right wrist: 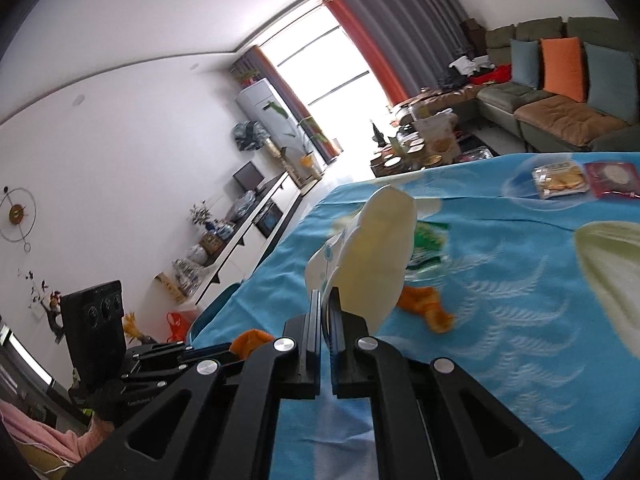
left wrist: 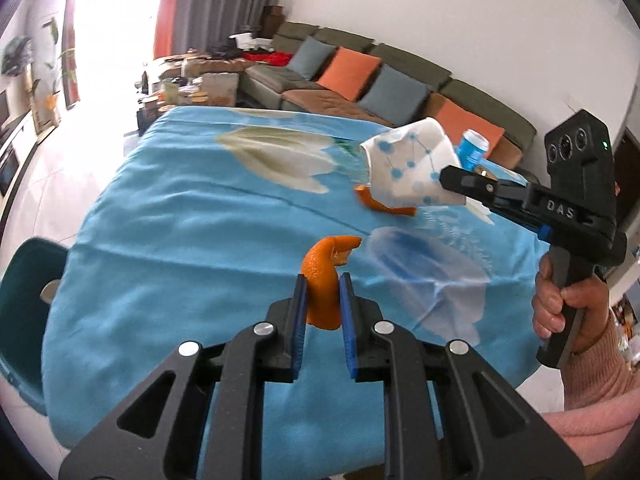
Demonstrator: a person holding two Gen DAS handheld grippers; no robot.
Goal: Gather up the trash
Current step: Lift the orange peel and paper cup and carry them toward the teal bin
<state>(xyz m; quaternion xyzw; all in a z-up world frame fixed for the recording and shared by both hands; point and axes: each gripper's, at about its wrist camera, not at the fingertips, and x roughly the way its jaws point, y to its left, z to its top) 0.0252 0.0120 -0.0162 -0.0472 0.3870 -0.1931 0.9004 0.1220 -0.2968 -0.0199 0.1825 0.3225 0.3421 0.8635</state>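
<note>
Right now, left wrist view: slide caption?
Left tongs grip orange peel; right tongs hold crushed paper cup over blue tablecloth.

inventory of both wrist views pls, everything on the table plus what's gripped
Peel: 1, orange, in left gripper.
Paper cup: 1, white with blue dots, flattened, in right gripper.
Peel scrap: 1, orange, on cloth.
Green wrapper: 1, on cloth behind cup.
Snack packs: 2, yellow and red, far table edge.
Can: 1, blue, behind cup.
Tablecloth: 1, blue, floral.
Left gripper: shut on peel.
Right gripper: shut on cup.
Hand: 1, on right gripper's handle.
</note>
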